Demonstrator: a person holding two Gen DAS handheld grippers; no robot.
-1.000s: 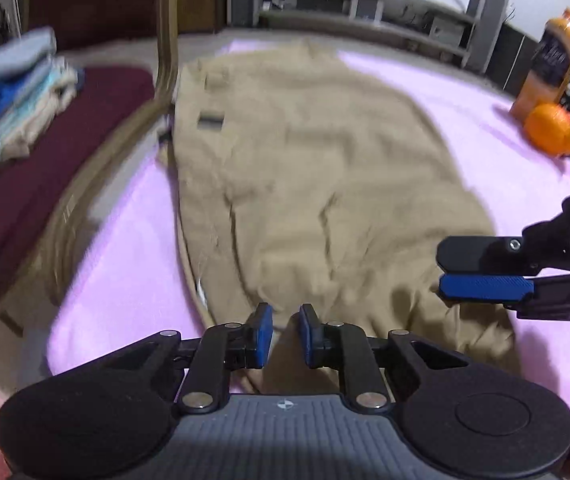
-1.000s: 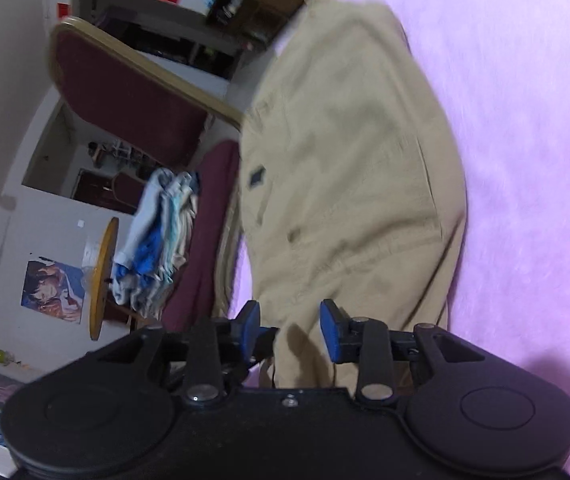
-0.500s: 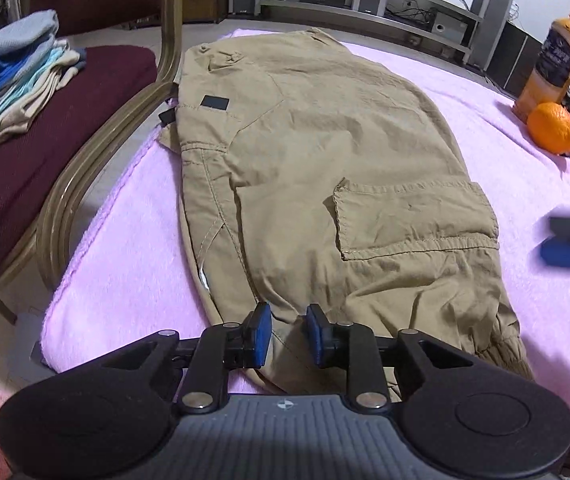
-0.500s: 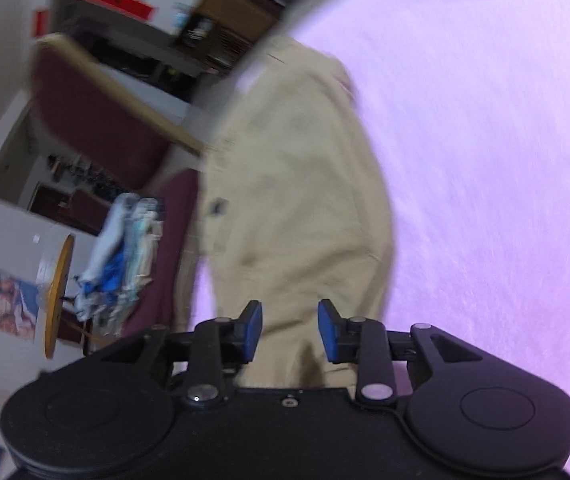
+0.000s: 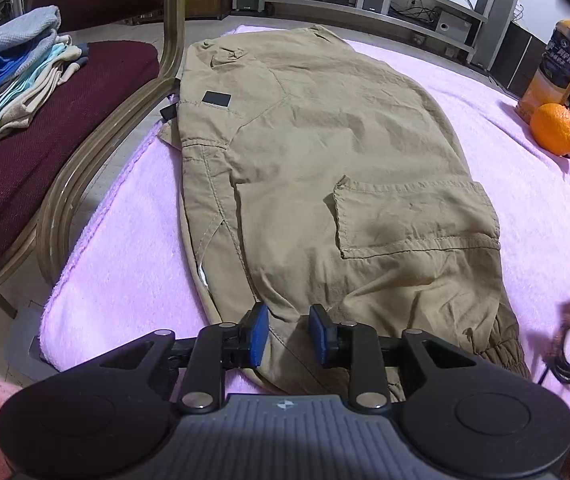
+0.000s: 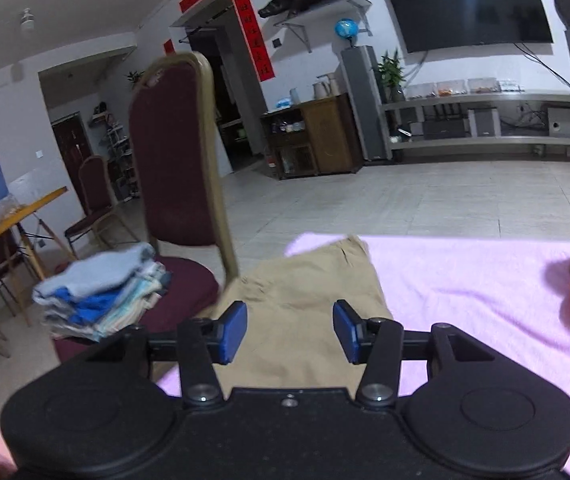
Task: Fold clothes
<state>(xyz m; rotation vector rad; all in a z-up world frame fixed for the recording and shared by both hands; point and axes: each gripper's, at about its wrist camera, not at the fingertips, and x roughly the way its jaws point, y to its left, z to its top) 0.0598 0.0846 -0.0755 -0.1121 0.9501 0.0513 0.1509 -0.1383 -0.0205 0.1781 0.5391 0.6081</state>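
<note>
Khaki trousers [image 5: 325, 184] lie folded along the pink blanket's [image 5: 125, 272] left edge. The left gripper [image 5: 287, 338], slightly parted, straddles the hem; the right gripper [image 6: 289, 332] gapes empty. A shallow pinch could slip.

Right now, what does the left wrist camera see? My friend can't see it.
Tan cargo pants lie flat on a pink blanket, with the left gripper, jaws open, at the near hem. A chair holds folded clothes on the left; an orange and juice bottle sit right.
</note>
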